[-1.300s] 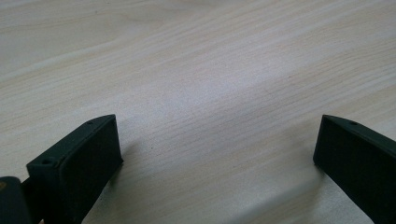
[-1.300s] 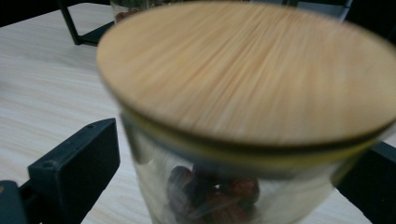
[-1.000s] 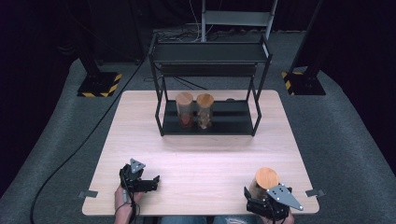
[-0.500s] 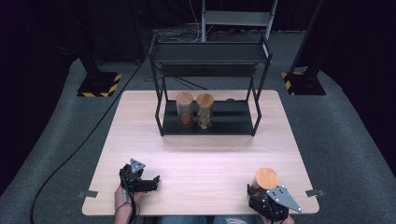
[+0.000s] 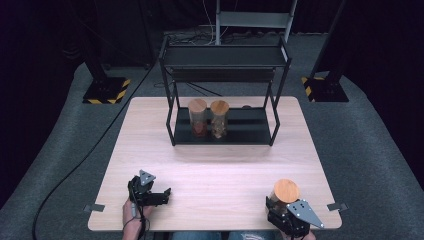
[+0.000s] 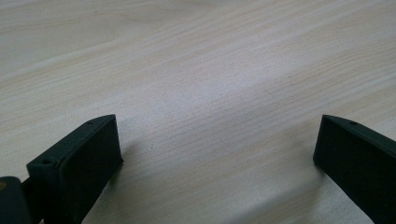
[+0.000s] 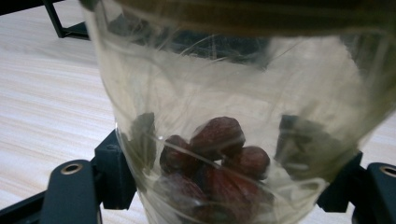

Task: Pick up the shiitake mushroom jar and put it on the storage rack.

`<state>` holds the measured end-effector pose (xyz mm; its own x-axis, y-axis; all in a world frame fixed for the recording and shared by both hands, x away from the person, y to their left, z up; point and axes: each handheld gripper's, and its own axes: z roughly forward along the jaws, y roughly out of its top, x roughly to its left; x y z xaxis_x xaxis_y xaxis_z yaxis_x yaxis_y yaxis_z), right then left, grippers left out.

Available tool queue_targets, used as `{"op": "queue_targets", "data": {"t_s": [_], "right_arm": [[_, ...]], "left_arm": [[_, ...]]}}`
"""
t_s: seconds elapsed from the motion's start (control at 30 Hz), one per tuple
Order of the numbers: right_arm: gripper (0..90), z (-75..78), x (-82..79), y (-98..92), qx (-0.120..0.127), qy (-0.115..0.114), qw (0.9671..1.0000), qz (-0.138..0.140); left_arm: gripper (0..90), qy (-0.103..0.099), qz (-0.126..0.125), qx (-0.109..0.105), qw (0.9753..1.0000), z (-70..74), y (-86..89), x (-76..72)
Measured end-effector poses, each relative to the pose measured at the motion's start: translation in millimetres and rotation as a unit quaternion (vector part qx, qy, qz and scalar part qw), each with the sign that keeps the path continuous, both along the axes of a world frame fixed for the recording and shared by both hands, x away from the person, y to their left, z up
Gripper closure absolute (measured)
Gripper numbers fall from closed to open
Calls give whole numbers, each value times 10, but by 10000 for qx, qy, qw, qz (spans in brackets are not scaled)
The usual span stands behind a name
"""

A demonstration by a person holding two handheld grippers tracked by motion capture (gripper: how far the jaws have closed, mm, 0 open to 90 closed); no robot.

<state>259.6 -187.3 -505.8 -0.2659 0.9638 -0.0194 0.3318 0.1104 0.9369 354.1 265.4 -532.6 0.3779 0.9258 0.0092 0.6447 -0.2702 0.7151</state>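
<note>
no readable text, labels, brands or numbers anywhere

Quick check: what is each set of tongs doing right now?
Left tongs: open, nothing between them, just above the table.
Right tongs: shut on the glass jar of dark red fruit.

Bright table, dark surroundings (close views blurred).
</note>
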Motion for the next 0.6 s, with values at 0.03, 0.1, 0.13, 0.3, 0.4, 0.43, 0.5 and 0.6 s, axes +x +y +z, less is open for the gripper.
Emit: {"op": "queue_targets", "data": {"t_s": [0.03, 0.1, 0.13, 0.3, 0.4, 0.43, 0.5, 0.6], "right_arm": [[243, 7, -1, -4, 7, -14, 10000, 10], [243, 34, 2, -8, 33, -26, 10000, 12], [243, 50, 5, -7, 29, -51, 10000, 9], [243, 106, 31, 2, -19, -84, 10000, 16], [243, 134, 56, 9, -59, -59, 10000, 1], [243, 139, 65, 10, -86, -70, 9999, -5], [243, 151, 84, 13, -86, -68, 9999, 6], [243, 172, 110, 22, -112, -72, 9999, -1]], "left_arm": [[2, 2, 0, 0, 10000, 0, 0, 0], [2, 0, -6, 9, 10000, 1, 1, 0], [2, 2, -7, 10, 10000, 1, 1, 0], [2, -1, -3, 5, 10000, 0, 0, 0], [2, -2, -3, 4, 10000, 0, 0, 0], [2, -1, -4, 6, 10000, 0, 0, 0], [2, -1, -4, 6, 10000, 0, 0, -1], [2, -2, -2, 3, 10000, 0, 0, 0]]}}
